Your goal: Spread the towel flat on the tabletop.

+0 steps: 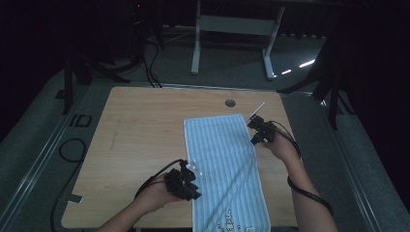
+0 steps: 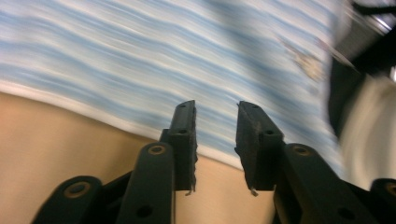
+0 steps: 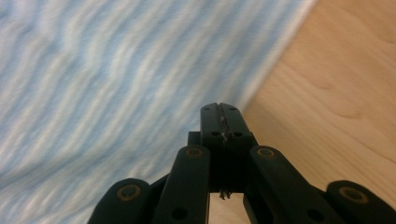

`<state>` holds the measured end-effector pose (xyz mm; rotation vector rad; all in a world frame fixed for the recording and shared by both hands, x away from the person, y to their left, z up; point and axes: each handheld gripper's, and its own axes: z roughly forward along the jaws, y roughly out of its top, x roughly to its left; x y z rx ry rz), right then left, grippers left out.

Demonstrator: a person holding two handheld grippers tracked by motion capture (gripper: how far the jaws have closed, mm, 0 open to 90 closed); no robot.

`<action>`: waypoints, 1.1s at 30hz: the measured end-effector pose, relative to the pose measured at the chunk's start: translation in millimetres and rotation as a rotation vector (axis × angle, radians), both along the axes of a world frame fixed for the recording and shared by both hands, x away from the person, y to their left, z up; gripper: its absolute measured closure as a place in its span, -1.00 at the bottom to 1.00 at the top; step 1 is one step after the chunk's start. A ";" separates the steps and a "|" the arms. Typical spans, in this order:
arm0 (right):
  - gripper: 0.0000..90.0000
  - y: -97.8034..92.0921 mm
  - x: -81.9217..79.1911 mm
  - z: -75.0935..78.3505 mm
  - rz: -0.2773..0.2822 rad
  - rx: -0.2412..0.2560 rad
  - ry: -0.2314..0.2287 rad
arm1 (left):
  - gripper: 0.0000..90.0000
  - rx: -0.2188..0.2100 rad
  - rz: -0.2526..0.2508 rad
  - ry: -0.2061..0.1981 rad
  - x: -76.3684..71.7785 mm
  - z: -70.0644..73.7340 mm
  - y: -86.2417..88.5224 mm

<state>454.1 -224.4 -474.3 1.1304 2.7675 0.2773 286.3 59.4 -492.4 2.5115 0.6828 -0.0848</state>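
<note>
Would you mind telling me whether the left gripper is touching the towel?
Cannot tell. In the left gripper view, the open left gripper overlaps the towel's edge, but blur hides any contact.

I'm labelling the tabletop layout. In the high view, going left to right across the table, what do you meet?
Bare wooden table → left gripper at the towel's left edge → blue striped towel → right gripper at its right edge.
</note>
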 end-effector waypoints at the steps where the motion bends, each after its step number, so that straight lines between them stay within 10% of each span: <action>1: 0.99 2.0 -2.6 -0.6 0.008 0.003 0.006 | 0.58 0.011 0.013 -0.016 5.9 -0.8 -0.6; 12: 0.98 11.0 -18.9 -19.5 0.038 0.021 0.003 | 0.33 0.086 0.115 -0.009 68.9 -20.7 -9.0; 33: 0.84 20.8 -21.3 -43.2 0.040 -0.003 0.029 | 0.21 0.114 0.145 -0.033 101.3 -35.1 3.3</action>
